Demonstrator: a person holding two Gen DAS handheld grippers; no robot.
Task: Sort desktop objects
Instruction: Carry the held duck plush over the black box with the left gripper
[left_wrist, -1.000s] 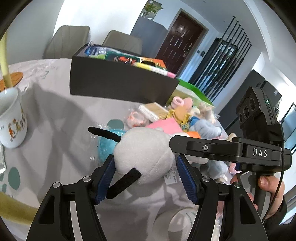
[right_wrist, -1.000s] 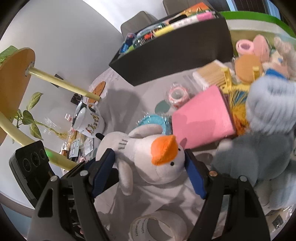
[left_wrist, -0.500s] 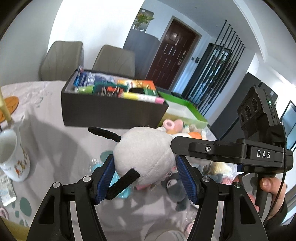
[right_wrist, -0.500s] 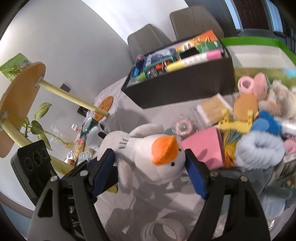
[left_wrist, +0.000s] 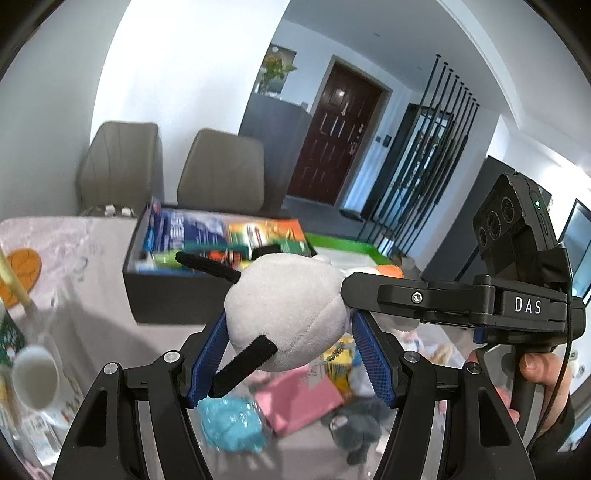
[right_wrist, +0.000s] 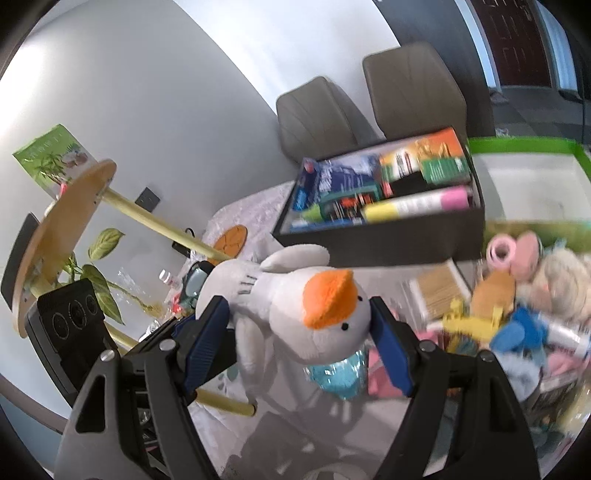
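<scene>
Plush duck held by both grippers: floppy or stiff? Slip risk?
Plush duck probably soft: its body bulges between the right gripper pads. Likely light. Its black legs stick out loose past the left gripper, so some flop; fuzzy fabric seems grippy.

toy: we have lifted the plush duck (right_wrist: 295, 310) clear of the table (left_wrist: 92, 325), above the clutter | box: the black box (right_wrist: 388, 243) now sits lower in view, its contents showing from above | mug: the mug (left_wrist: 35, 376) has dropped toward the lower left
</scene>
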